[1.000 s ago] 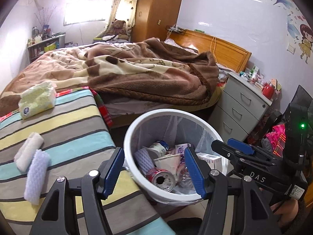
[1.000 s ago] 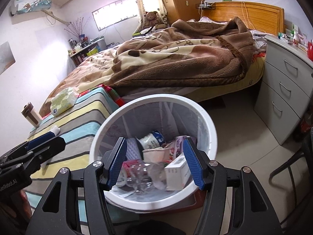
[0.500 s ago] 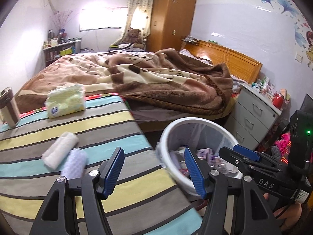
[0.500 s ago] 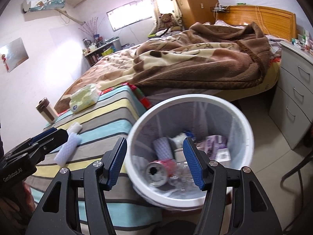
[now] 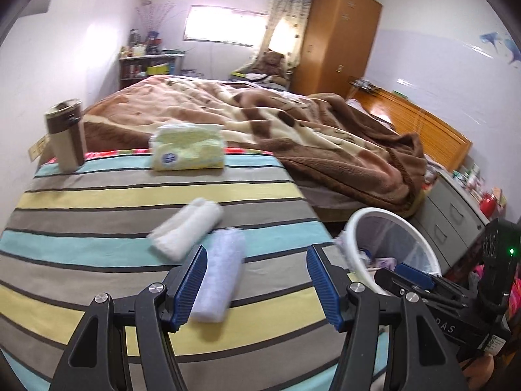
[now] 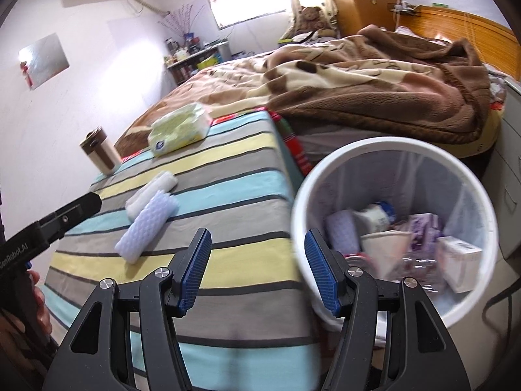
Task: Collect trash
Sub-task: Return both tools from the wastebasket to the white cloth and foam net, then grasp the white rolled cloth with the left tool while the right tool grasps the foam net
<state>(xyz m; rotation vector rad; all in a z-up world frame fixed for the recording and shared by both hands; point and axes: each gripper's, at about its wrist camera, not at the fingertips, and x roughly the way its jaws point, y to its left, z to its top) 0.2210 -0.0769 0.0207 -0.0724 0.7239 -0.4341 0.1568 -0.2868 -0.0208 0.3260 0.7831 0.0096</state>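
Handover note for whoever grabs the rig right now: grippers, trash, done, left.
Left gripper: open, empty, over the striped table, nearest the lavender foam sleeve.
Right gripper: open, empty, between the table edge and the white bin.
Done: bin already holds a can, a cup, a carton and a bottle.
Left: lavender foam sleeve and the white foam roll beside it are on the table. The tissue pack and tumbler at the far end look like keepers, not trash.
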